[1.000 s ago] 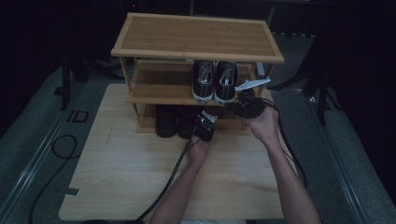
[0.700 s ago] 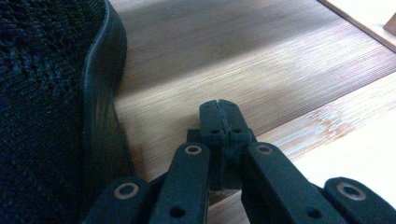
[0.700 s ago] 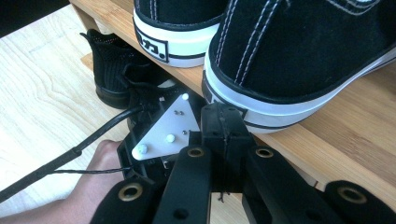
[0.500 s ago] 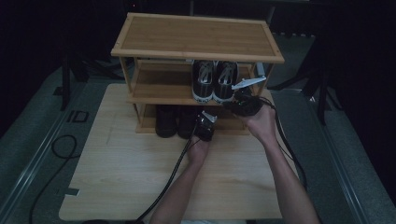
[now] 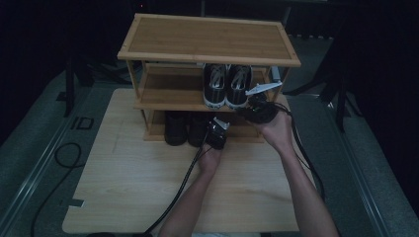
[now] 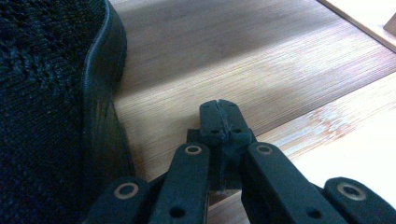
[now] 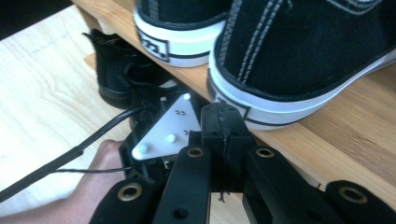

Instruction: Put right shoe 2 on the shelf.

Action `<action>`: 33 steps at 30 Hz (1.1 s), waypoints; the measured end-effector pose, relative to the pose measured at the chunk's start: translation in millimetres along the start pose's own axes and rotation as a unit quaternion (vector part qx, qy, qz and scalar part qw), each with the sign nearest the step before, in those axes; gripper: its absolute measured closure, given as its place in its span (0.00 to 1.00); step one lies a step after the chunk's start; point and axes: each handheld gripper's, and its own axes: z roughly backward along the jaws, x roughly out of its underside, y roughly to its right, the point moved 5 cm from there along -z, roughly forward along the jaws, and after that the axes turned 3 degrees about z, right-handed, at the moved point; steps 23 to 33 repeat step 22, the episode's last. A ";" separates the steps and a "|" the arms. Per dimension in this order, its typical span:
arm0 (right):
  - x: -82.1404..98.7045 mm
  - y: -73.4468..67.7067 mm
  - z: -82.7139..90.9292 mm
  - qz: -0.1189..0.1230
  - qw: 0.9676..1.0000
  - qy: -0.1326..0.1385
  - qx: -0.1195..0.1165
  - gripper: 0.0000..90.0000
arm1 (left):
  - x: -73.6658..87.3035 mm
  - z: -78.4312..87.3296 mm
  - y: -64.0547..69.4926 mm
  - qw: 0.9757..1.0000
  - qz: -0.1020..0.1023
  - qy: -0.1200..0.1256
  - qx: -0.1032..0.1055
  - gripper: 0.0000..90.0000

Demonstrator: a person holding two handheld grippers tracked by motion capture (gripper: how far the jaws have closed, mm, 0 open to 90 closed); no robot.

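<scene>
A pair of black sneakers with white soles [image 5: 226, 86] stands on the middle shelf of a wooden shoe rack [image 5: 207, 37]. In the right gripper view my right gripper [image 7: 223, 114] is shut and empty, its tips just below the heel of the nearer sneaker [image 7: 303, 56]; the other sneaker [image 7: 182, 28] is beside it. From above, the right gripper [image 5: 247, 109] is at that shelf's front edge. My left gripper [image 5: 216, 129] is lower, at the bottom shelf. Its jaws [image 6: 219, 109] are shut on nothing above bare wood, to the right of a black knit shoe [image 6: 46, 102].
A pair of dark shoes [image 5: 185, 128] stands on the bottom shelf, left of the left gripper. The rack stands on a light wooden board [image 5: 138, 187]. Cables [image 5: 183, 182] trail back along both forearms. The grey plate of the left gripper [image 7: 163, 133] lies just below the right jaws.
</scene>
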 end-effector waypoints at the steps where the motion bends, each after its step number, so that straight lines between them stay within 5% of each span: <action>1: 0.5 -0.8 2.7 0.002 1.000 0.000 0.000 1.00 | 0.0 0.0 0.0 1.000 0.000 0.000 0.000 1.00; 13: 21.7 -8.4 18.6 0.016 1.000 -0.026 0.005 0.90 | -0.1 0.0 0.4 1.000 -0.002 0.001 -0.001 1.00; 22: 52.3 -8.1 9.1 0.004 0.998 -0.059 0.017 0.86 | 0.1 -0.3 1.7 1.000 0.004 0.002 0.000 1.00; 33: 52.3 -8.1 9.1 0.004 0.998 -0.059 0.017 0.86 | 0.1 -0.3 1.7 1.000 0.004 0.002 0.000 1.00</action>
